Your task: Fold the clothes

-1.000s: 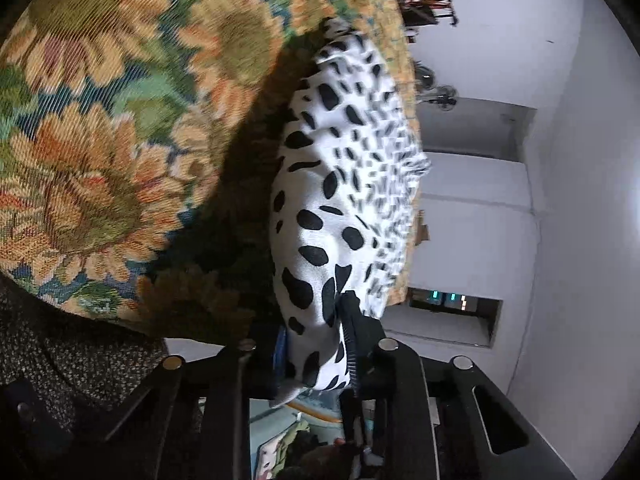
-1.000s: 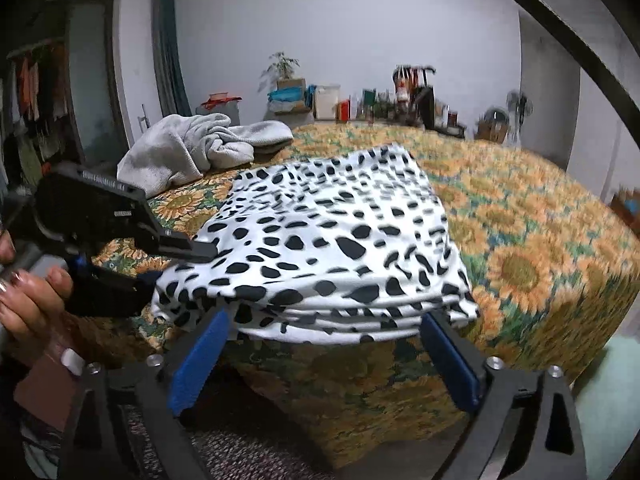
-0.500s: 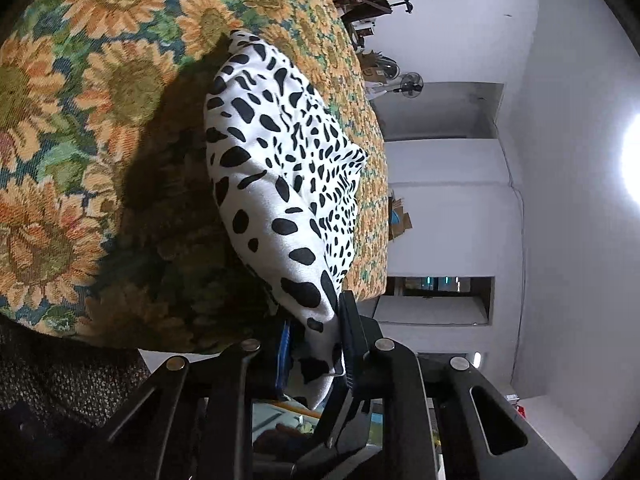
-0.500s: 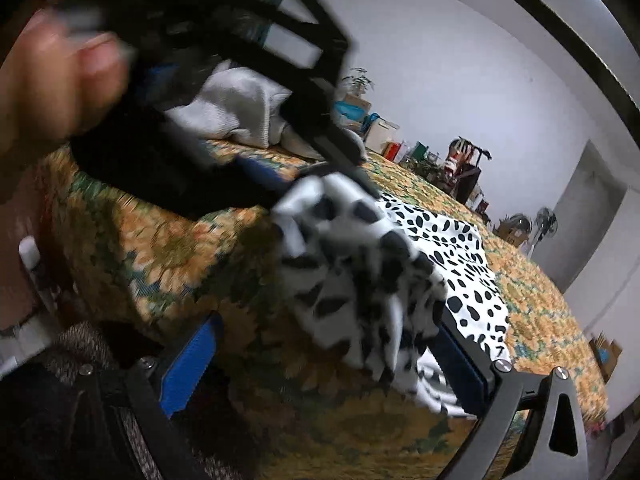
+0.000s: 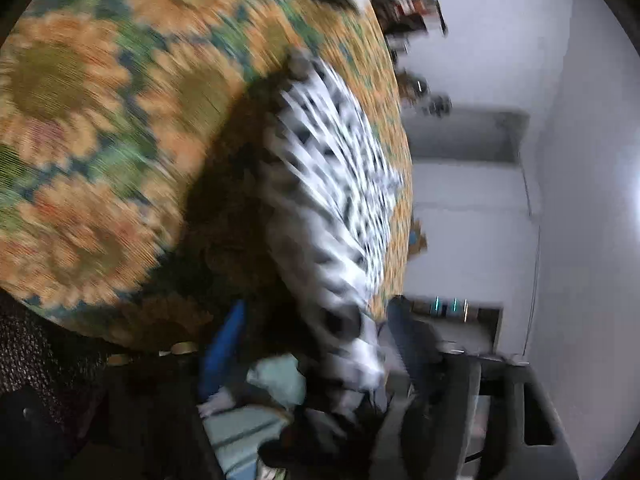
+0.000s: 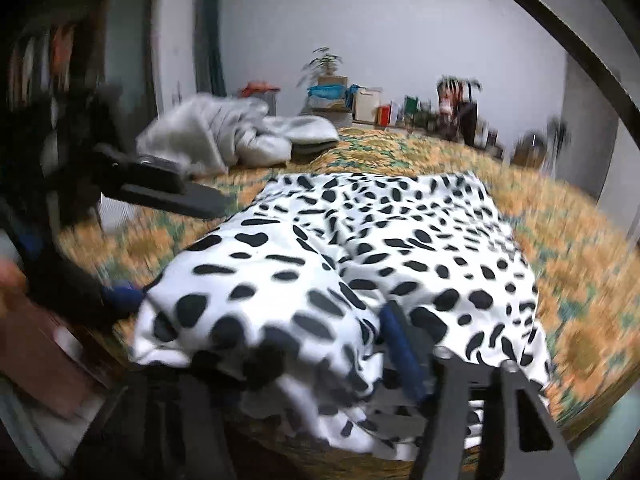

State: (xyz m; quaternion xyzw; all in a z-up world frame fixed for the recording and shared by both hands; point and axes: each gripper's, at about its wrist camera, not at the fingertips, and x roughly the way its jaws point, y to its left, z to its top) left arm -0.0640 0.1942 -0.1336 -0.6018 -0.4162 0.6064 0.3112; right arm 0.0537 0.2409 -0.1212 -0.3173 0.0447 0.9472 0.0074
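Note:
A white garment with black spots (image 6: pixel 400 240) lies folded on the sunflower bedspread (image 6: pixel 580 280), its near end bunched at the bed's edge. My right gripper (image 6: pixel 276 340) is closing on that bunched end. Its blue right pad (image 6: pixel 400 344) presses into the fabric, and cloth hides the other finger. In the blurred left wrist view the garment (image 5: pixel 340 184) runs away from me and its corner hangs between the jaws of my left gripper (image 5: pixel 316 344). Those jaws are opening, and the blue pad (image 5: pixel 224 344) stands apart from the cloth. From the right wrist the left gripper (image 6: pixel 176 250) shows beside the garment's left edge.
A heap of grey clothes (image 6: pixel 240 136) lies at the far left of the bed. Boxes, a plant and clutter (image 6: pixel 360 104) line the back wall. A hand (image 6: pixel 24 320) holds the left gripper at the picture's left edge. The bed's front edge (image 6: pixel 280 444) drops off just below the garment.
The left jaws, shut on the garment's corner before, have parted from it. The right gripper, wide open before, has swung onto the near end and narrowed around the bunched cloth.

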